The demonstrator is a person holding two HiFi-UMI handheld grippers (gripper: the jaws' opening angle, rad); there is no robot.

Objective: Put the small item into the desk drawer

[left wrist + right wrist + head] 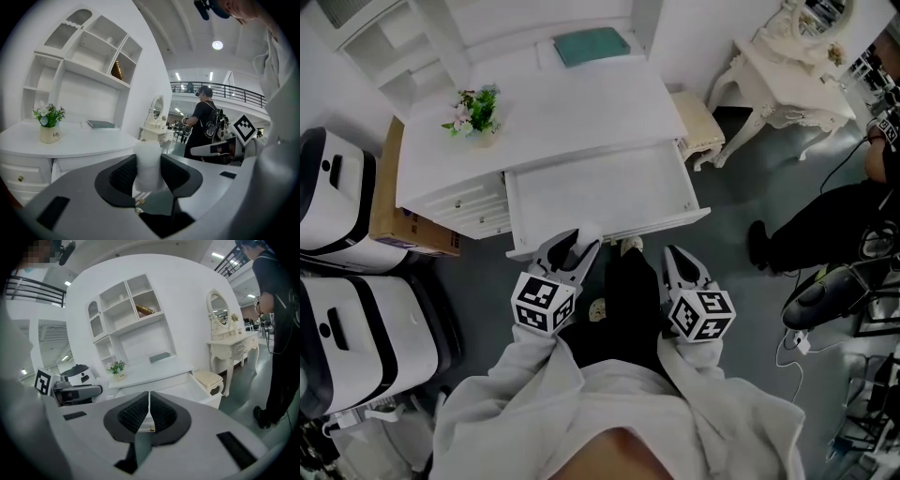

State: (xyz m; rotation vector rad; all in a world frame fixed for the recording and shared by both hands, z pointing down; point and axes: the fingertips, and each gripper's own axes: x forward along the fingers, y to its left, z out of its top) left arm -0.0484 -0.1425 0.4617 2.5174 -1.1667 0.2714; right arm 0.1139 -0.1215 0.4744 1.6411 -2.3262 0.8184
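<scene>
Left tongs [578, 241] are clamping the small white soft cylinder [148, 165], holding it just in front of the open white table drawer [600, 192]. Right tongs [149, 401] are sitting pressed together, empty. Next move is calling for reaching over the drawer front, then releasing.

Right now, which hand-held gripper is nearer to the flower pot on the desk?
Left. The left hand-held gripper is at the front edge of the drawer, toward the flower pot; the right hand-held gripper is further right along that edge.
</scene>
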